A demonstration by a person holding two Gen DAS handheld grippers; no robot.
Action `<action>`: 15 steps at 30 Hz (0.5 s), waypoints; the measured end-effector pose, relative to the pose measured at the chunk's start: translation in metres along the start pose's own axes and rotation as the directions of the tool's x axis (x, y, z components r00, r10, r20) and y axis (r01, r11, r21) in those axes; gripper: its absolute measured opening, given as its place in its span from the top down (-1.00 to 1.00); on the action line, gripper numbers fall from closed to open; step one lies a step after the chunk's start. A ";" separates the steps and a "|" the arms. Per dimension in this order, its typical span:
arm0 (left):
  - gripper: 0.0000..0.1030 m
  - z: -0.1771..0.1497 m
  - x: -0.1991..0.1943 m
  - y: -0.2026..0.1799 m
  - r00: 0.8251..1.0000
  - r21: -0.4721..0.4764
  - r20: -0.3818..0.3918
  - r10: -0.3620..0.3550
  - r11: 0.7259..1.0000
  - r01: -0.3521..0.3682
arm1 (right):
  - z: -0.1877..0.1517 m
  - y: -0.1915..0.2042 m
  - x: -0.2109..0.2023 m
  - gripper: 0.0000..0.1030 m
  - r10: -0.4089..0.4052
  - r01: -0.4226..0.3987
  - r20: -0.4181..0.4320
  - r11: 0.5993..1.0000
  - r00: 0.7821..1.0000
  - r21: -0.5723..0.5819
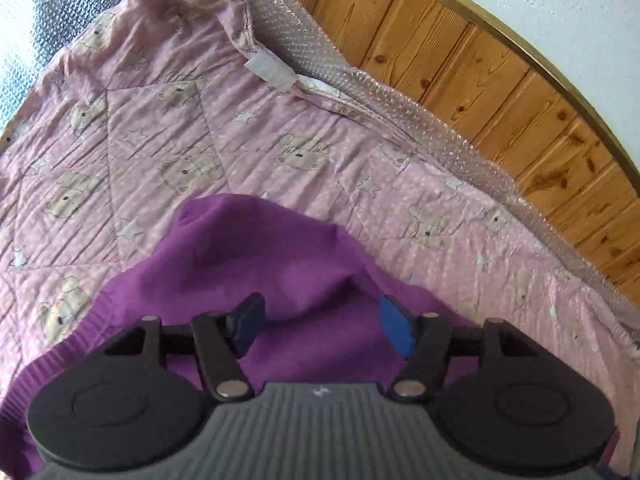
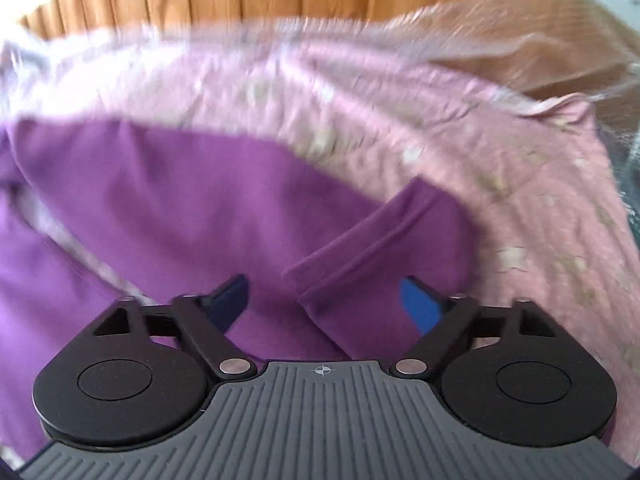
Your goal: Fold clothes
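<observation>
Before me lies a pink quilt [image 1: 280,152] printed with bears and stars, spread over a bed whose far edge is lined with bubble wrap [image 1: 400,100], beyond which I see knotty wooden panelling [image 1: 460,60] capped by a brass-coloured trim [image 1: 532,56] under a white wall [image 1: 560,0] in daylight.

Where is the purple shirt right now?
The purple shirt lies on the pink teddy-bear quilt, just ahead of both open grippers in both wrist views, with the wooden wall beyond the quilt's far edge.
</observation>
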State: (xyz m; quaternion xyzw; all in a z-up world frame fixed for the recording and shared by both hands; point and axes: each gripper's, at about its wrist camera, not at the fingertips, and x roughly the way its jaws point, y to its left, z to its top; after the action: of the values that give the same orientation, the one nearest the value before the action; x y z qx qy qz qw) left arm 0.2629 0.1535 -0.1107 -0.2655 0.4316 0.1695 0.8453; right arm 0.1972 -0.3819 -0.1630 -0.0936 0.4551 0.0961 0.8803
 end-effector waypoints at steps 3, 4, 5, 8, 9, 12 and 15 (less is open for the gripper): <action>-0.43 0.014 0.029 -0.020 1.000 -0.010 -0.018 -0.001 1.000 0.001 | 0.004 -0.013 -0.008 0.98 -0.005 0.005 -0.009 0.998 1.000 0.067; -0.44 0.017 0.041 -0.026 0.999 -0.009 -0.036 0.008 1.000 -0.008 | 0.004 -0.018 -0.015 0.97 -0.034 0.034 0.002 0.996 0.999 0.083; -0.44 0.019 0.054 -0.032 0.998 -0.002 -0.059 0.021 1.000 -0.021 | 0.003 -0.023 -0.024 0.97 -0.060 0.058 0.014 0.993 0.998 0.101; 0.05 0.020 0.094 -0.046 0.988 0.039 -0.128 0.091 0.995 -0.086 | -0.008 -0.054 -0.049 0.97 -0.114 0.104 0.036 0.971 0.993 0.214; 0.50 0.019 0.094 -0.047 0.988 0.048 -0.116 0.103 0.994 -0.098 | -0.011 -0.067 -0.054 0.97 -0.118 0.103 0.041 0.958 0.992 0.267; 0.82 0.018 0.076 -0.047 0.994 0.053 -0.033 0.104 0.993 -0.103 | -0.017 -0.109 -0.067 0.98 -0.081 0.020 0.113 0.890 0.990 0.455; 0.83 -0.006 -0.013 -0.014 0.998 -0.021 0.057 -0.030 0.999 0.031 | -0.027 -0.149 -0.091 0.98 -0.076 -0.073 0.211 0.781 0.975 0.620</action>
State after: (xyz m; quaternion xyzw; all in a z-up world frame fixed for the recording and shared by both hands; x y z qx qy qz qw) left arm 0.2593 0.1378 -0.0990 -0.2764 0.4013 0.1688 0.8568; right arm 0.1622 -0.5395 -0.0928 0.2140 0.3589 -0.0507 0.9071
